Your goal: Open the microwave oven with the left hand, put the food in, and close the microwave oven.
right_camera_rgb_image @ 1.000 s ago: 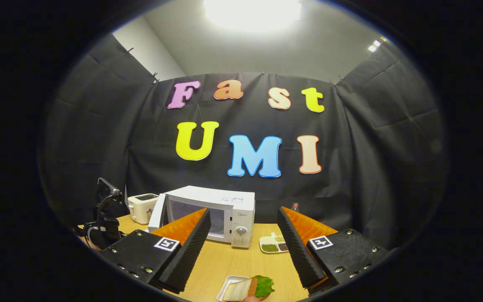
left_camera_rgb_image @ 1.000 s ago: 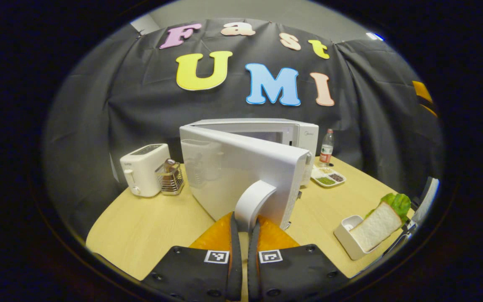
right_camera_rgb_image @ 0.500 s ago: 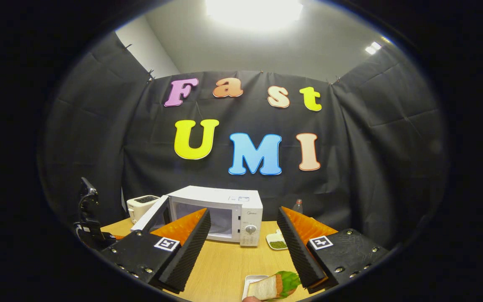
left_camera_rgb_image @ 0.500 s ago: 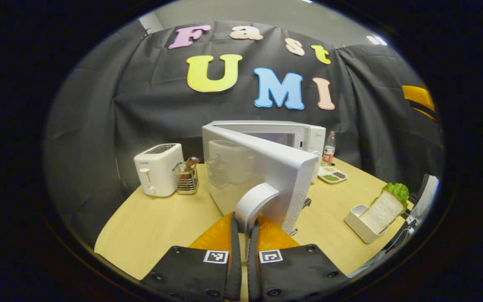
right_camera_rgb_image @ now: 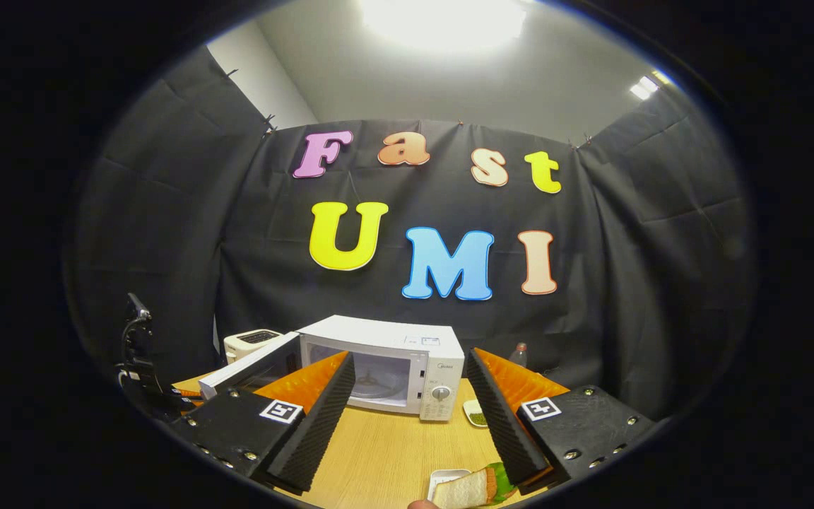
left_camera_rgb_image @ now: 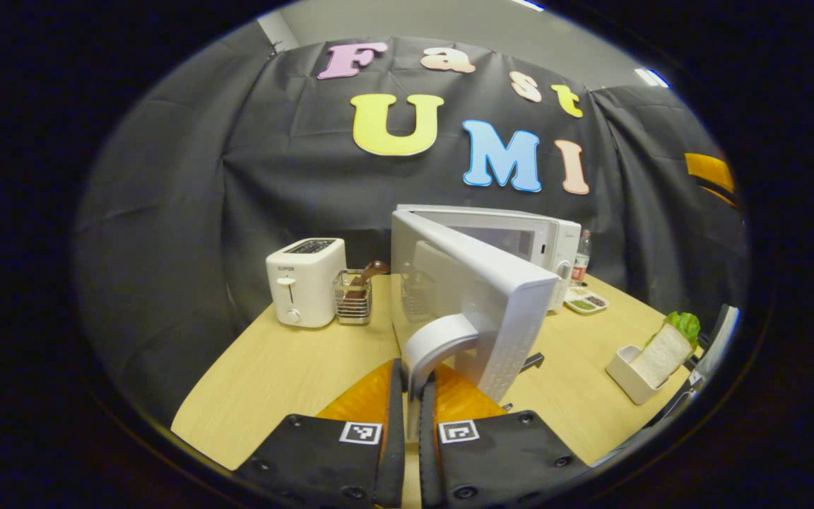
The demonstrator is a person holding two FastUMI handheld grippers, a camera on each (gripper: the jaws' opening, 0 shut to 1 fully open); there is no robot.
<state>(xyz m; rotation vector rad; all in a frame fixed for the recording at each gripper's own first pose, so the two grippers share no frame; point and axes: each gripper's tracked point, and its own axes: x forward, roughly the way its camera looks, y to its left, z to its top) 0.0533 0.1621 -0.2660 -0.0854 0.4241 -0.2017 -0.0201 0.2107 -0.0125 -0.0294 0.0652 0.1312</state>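
The left gripper is clenched on the door handle; swing the microwave door wide, slowly; the right gripper is released

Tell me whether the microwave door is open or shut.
Open: the microwave door stands swung out from the microwave, its handle in the left gripper.

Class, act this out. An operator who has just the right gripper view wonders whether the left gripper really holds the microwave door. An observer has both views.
Operator: Is the left gripper gripping the door?
Observer: Yes, it is shut on the door's white handle.
Operator: What stands by the toaster?
Observer: A wire basket holding a brown utensil, between toaster and door.
Operator: How does the sandwich sit?
Observer: It leans in a white tray, with the lettuce at the top.
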